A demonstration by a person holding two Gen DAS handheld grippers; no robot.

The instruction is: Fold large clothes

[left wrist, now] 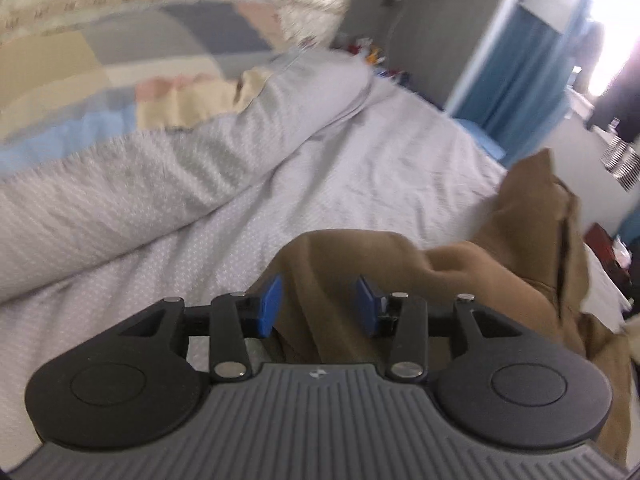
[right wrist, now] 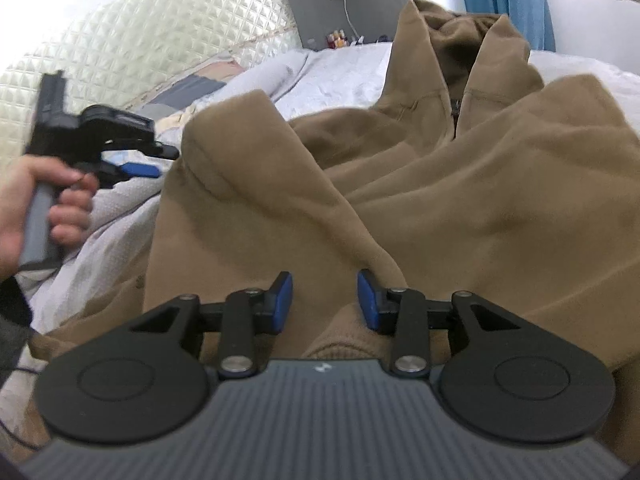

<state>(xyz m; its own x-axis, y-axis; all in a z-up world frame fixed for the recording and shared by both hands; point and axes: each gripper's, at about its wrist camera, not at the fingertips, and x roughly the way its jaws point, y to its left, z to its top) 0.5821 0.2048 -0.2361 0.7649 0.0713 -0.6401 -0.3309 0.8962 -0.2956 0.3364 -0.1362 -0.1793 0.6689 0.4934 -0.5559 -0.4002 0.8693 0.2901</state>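
Hoodie (right wrist: 420,168): crumpled on bed (left wrist: 360,168), hood end far from both tools. Left gripper (left wrist: 319,306): jaws parted, nothing clamped, at hoodie's left edge. Right gripper (right wrist: 325,300): jaws parted over hoodie's near hem, grip on fabric not discernible.

Hoodie (right wrist: 440,184): soft, matt brown fleece cloth.
Bedsheet (left wrist: 360,168): white dotted cloth, creased.
Headboard (right wrist: 160,32), at 11 o'clock: glossy quilted cream padding.
Gripper pads (right wrist: 370,300): smooth blue plastic.
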